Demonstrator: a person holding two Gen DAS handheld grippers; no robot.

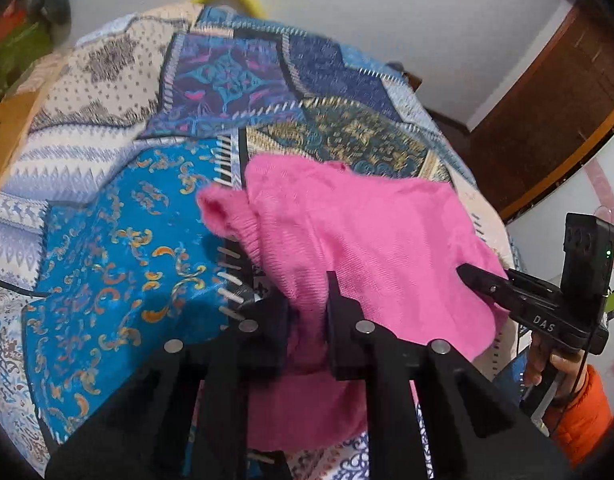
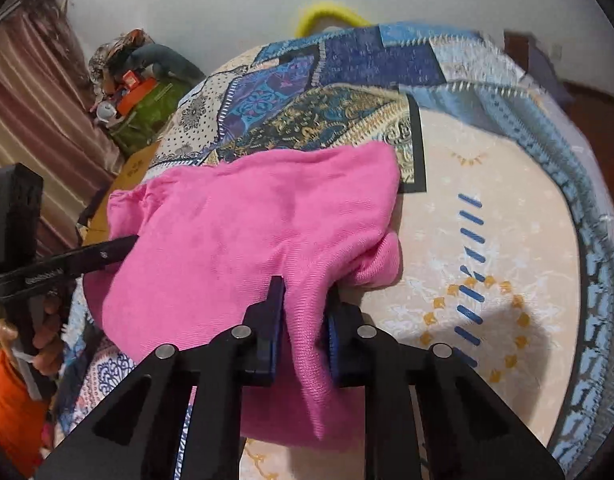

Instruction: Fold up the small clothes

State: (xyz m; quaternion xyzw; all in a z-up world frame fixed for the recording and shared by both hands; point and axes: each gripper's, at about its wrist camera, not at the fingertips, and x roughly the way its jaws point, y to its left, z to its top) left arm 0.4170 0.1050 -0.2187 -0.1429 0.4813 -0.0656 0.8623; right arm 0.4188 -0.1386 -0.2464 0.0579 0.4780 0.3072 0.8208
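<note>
A small pink knit garment (image 1: 347,232) hangs stretched between my two grippers above a patchwork patterned cloth (image 1: 107,240). My left gripper (image 1: 307,304) is shut on the garment's near edge, fabric bunched between its fingers. My right gripper (image 2: 303,312) is shut on the other edge of the garment (image 2: 247,232), a fold hanging below the jaws. A ribbed sleeve cuff (image 1: 223,212) sticks out on the left. The right gripper also shows in the left wrist view (image 1: 487,284), and the left gripper in the right wrist view (image 2: 119,248).
The patterned cloth (image 2: 487,240) covers the surface under the garment. A yellow ring (image 2: 327,14) lies at its far edge. A cluttered pile of bags and toys (image 2: 139,92) sits by a curtain on the left. A wooden door (image 1: 547,92) stands at right.
</note>
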